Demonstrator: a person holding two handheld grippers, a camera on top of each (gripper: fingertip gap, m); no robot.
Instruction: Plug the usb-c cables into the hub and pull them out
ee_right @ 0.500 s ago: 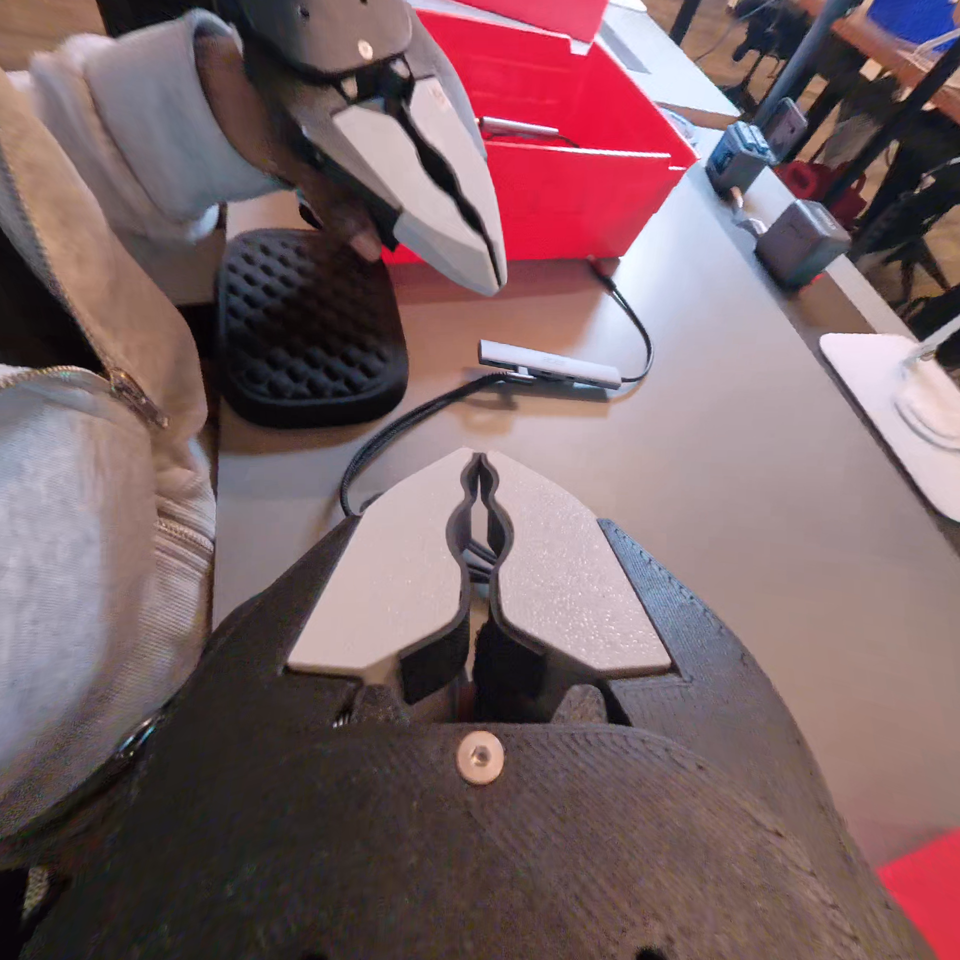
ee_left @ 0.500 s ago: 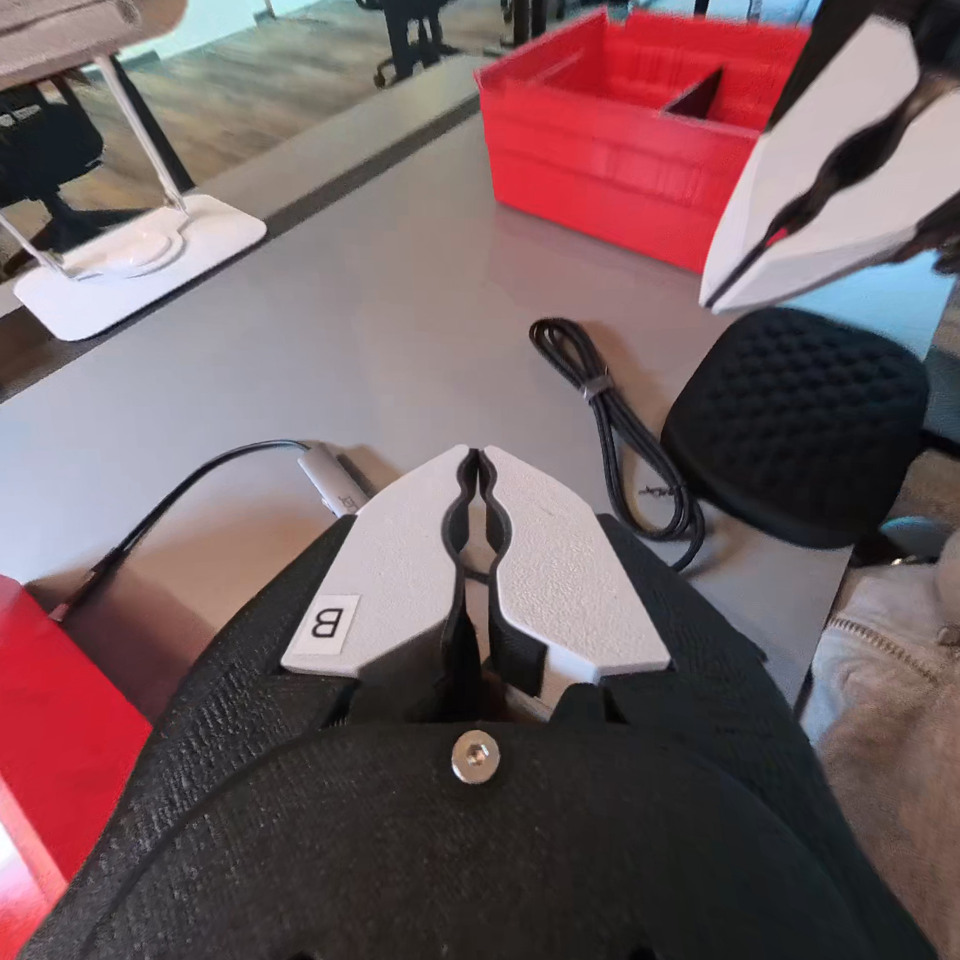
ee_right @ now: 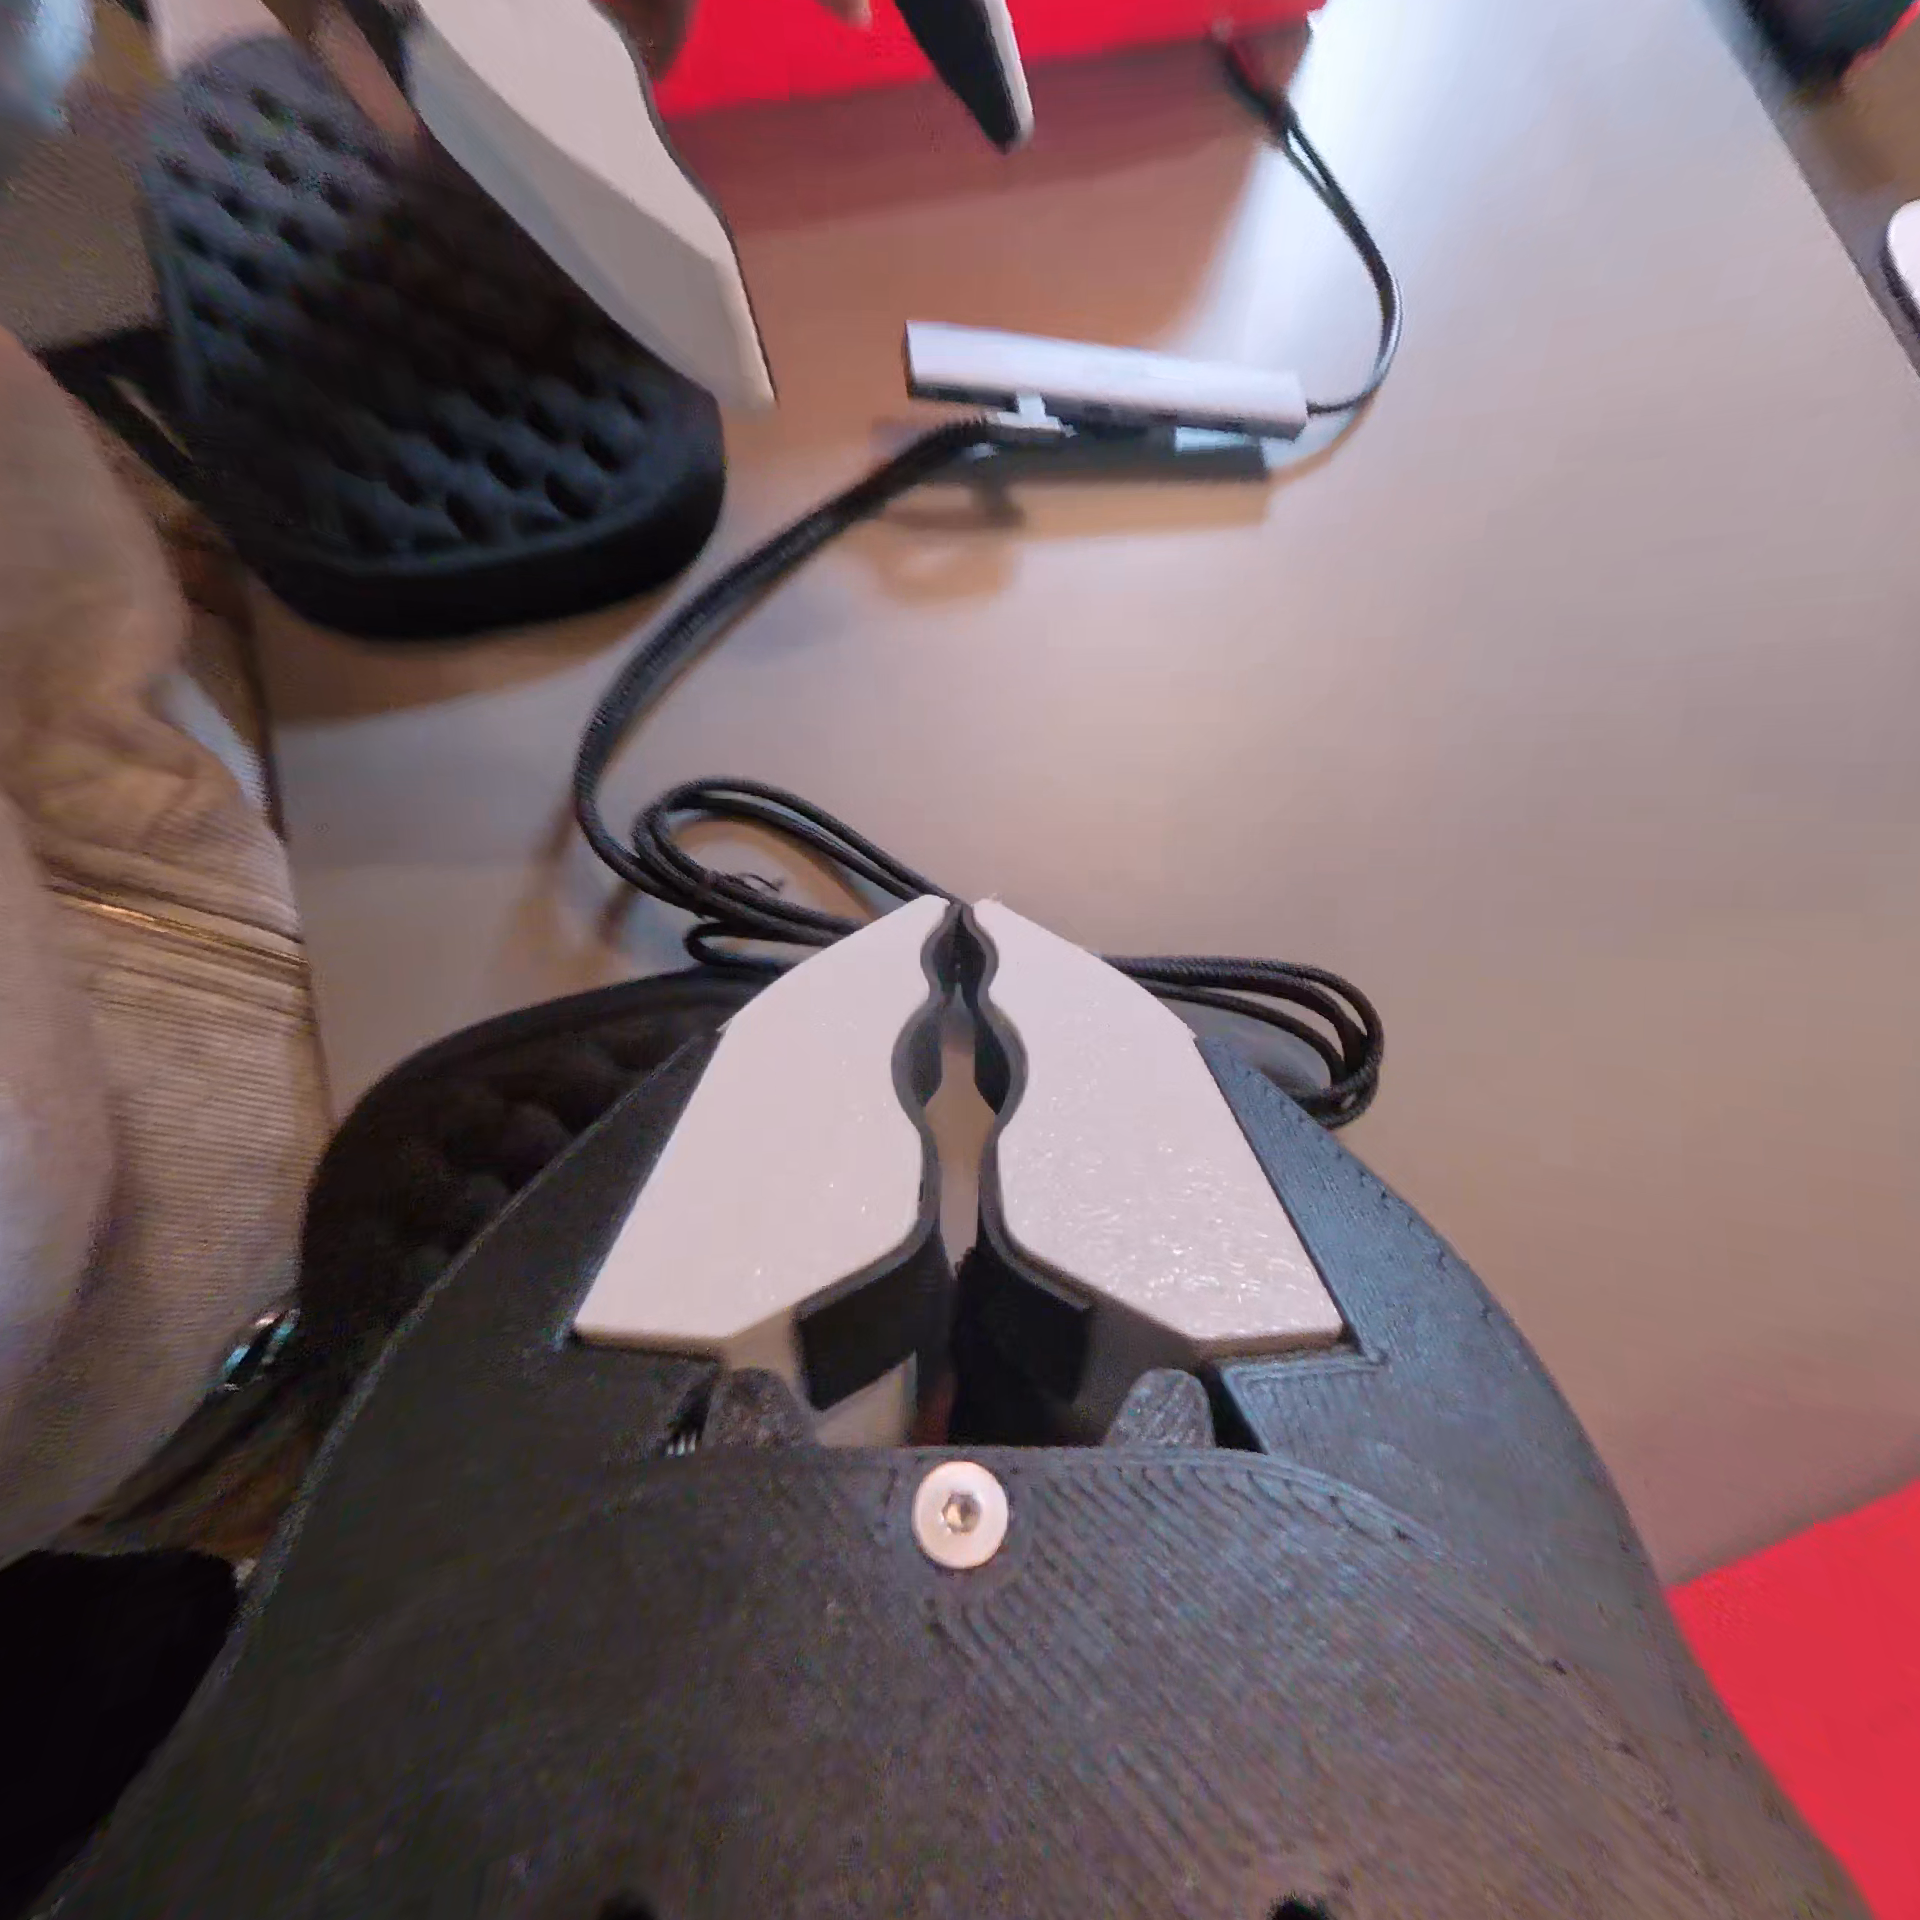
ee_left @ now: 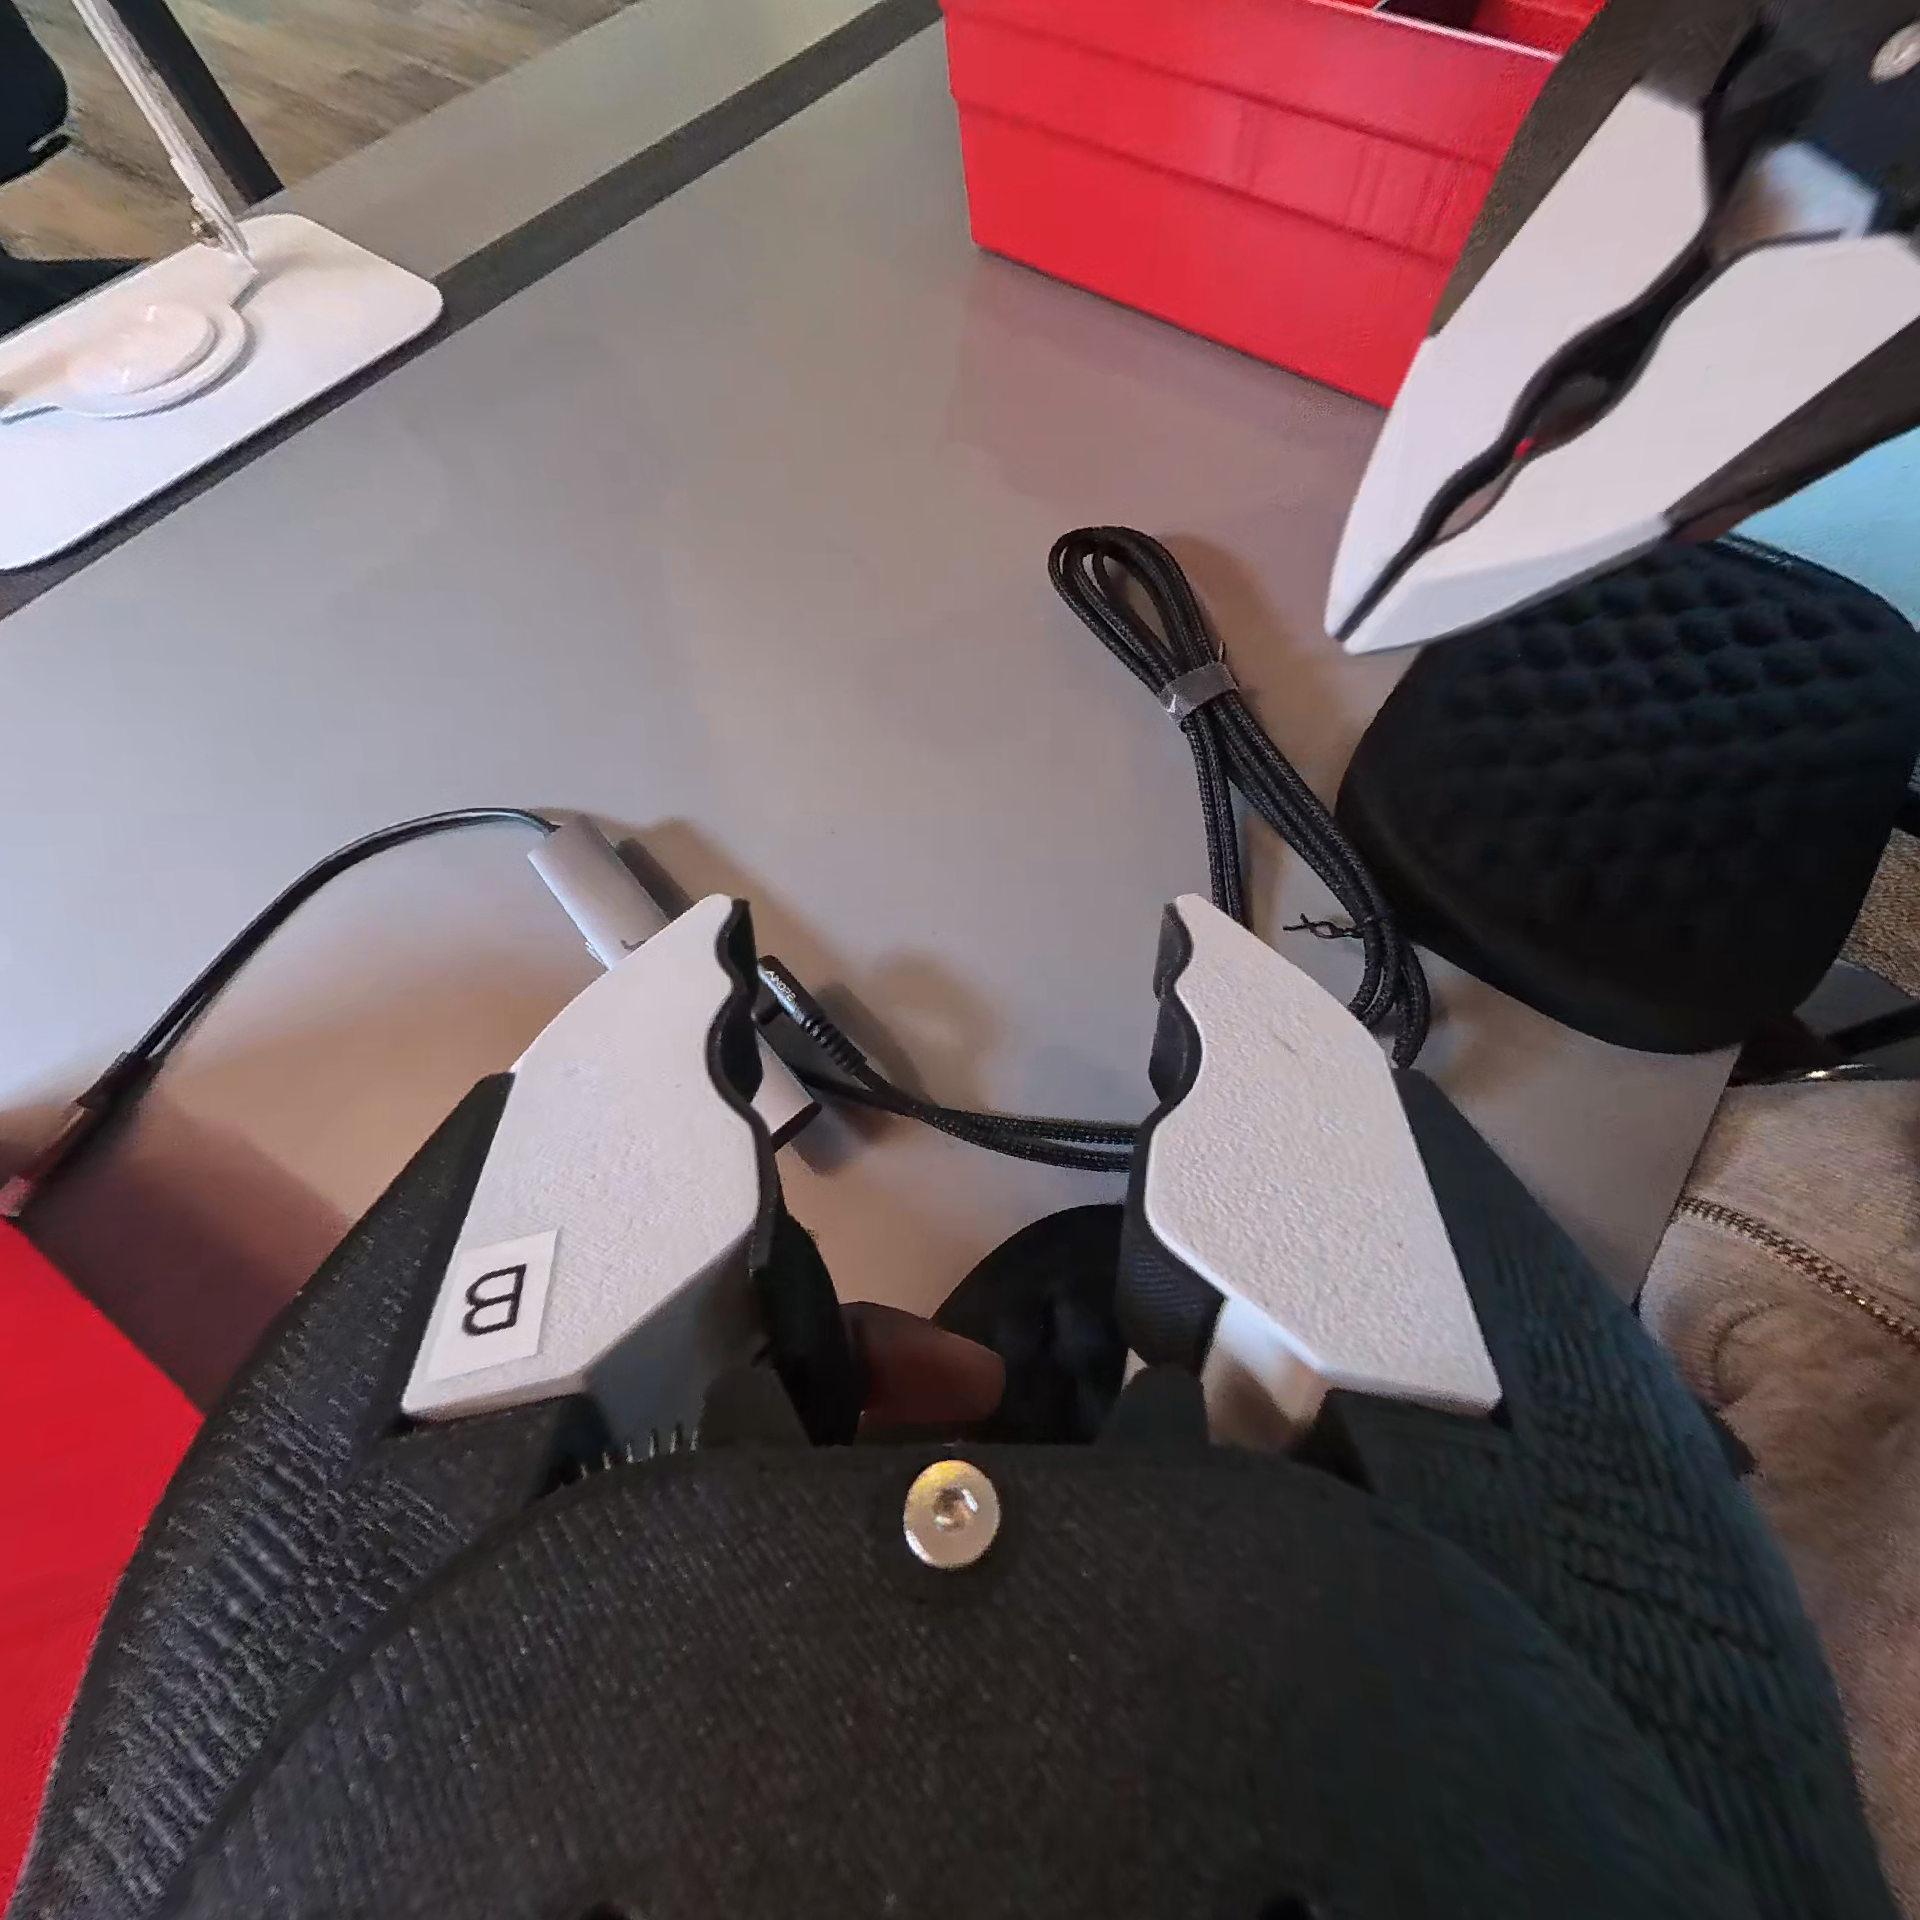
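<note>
- Hovering low over the hub (ee_left: 597, 883), the left claw (ee_left: 951, 940) has its jaws spread wide with nothing between them; the gap frames the black plug (ee_left: 795, 1003) seated in the hub's side, which reads as lining up to grip either the plug or the hub body.
- The hub lies flat on the grey worktop (ee_left: 727, 520), its own thin lead (ee_right: 1361, 249) running off toward the red bin (ee_right: 935, 52).
- The braided usb-c cable (ee_right: 717, 613) runs from that plug back to a coil bound with a small strap (ee_left: 1195, 691), slack enough that a pull would not drag the hub much, I judge.
- The right claw (ee_right: 961, 914) is closed and empty, tips just over the coil, probably waiting in reserve.
- A black dimpled pad (ee_left: 1621, 821) sits at the worktop edge, beside the coil.
</note>
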